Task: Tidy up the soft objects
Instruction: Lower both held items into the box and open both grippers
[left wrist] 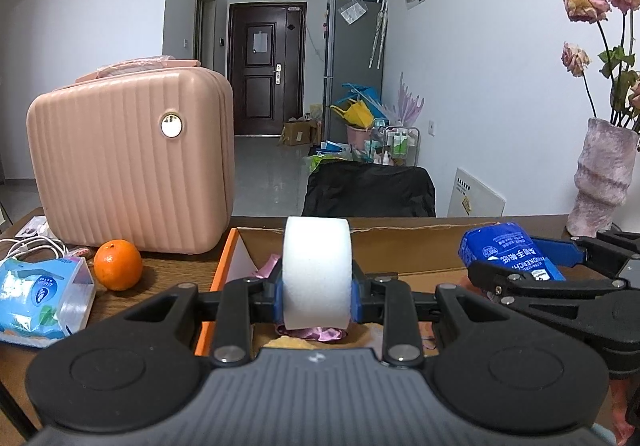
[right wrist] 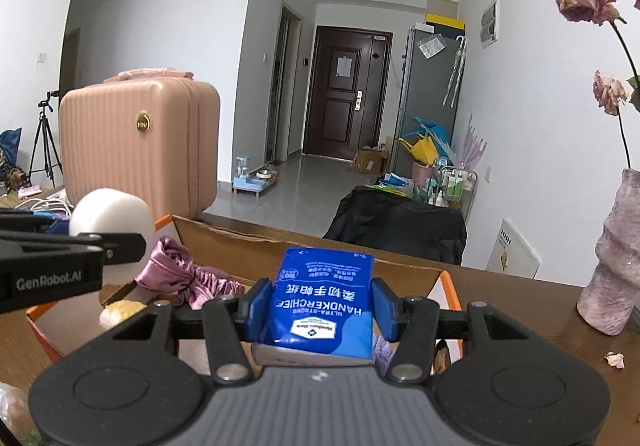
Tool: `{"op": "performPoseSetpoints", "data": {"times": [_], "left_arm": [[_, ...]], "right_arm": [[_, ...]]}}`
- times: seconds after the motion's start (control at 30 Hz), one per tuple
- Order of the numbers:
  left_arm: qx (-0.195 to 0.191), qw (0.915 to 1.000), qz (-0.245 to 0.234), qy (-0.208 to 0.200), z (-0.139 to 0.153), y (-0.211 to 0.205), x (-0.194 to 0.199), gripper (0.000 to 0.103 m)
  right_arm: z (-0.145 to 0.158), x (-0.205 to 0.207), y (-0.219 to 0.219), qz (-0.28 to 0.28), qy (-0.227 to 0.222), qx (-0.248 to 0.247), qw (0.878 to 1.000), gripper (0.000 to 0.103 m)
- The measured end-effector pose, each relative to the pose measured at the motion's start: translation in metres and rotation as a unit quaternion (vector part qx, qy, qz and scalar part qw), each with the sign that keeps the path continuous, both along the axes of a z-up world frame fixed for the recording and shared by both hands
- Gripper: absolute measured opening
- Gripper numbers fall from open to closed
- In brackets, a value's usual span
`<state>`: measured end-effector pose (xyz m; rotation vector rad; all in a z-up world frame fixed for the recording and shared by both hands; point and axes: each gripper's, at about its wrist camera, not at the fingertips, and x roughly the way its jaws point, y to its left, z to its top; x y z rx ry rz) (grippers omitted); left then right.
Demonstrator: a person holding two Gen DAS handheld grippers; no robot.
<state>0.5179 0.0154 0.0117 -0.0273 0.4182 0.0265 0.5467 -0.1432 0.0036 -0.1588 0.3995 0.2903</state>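
Cardboard box (right wrist: pixel 304 242), orange-edged, open on the wooden table (right wrist: pixel 520 310): holds purple satin cloth (right wrist: pixel 176 266). Left gripper (left wrist: pixel 318 292) clenched on a white foam block (left wrist: pixel 318 270) above the box. Right gripper (right wrist: pixel 320 308) grasps a blue tissue pack (right wrist: pixel 320 306), printed "HANDKERCHIEF", over the box. Pink case (left wrist: pixel 132 161), orange (left wrist: pixel 118 264), vase (left wrist: pixel 604 173) on table. Left gripper body reads "GenRobot.AI".

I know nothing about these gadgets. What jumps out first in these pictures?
Two black grippers over an open cardboard box: the left gripper pinches a white foam block, the right gripper clamps a blue handkerchief pack. Behind, to the left, a ribbed pink case stands on the table.
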Motion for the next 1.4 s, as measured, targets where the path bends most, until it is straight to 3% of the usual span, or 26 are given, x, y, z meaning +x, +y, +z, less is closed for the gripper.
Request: {"op": "performPoseSetpoints", "data": {"times": [0.57, 0.6, 0.67, 0.77, 0.83, 0.87, 0.93, 1.4], "left_arm": [[0.008, 0.9999, 0.009, -0.001, -0.002, 0.001, 0.002, 0.030], [0.012, 0.9998, 0.015, -0.005, -0.002, 0.000, 0.001, 0.033], [0.017, 0.9995, 0.026, -0.008, -0.002, 0.000, 0.000, 0.046], [0.019, 0.9988, 0.044, -0.009, -0.002, 0.002, 0.000, 0.071], [0.021, 0.9978, 0.062, -0.010, -0.002, 0.005, 0.000, 0.097], [0.022, 0.9971, 0.072, -0.012, -0.002, 0.005, 0.001, 0.100], [0.020, 0.9965, 0.079, -0.016, 0.000, 0.007, 0.000, 0.103], [0.003, 0.9969, 0.078, -0.007, 0.001, 0.013, -0.003, 0.103]], "right_arm": [[-0.003, 0.005, 0.000, -0.012, 0.005, 0.001, 1.000, 0.054], [-0.003, 0.005, -0.002, -0.015, 0.004, 0.002, 1.000, 0.057], [-0.002, 0.005, -0.005, -0.026, 0.000, 0.004, 1.000, 0.076], [0.001, 0.004, -0.011, -0.040, -0.009, 0.012, 0.999, 0.085], [0.002, 0.004, -0.013, -0.047, -0.010, 0.015, 0.999, 0.092], [0.002, 0.004, -0.015, -0.050, -0.012, 0.015, 0.999, 0.098], [0.003, 0.003, -0.017, -0.057, -0.014, 0.018, 0.998, 0.103], [0.003, 0.001, -0.023, -0.062, -0.013, 0.022, 0.998, 0.103]]}}
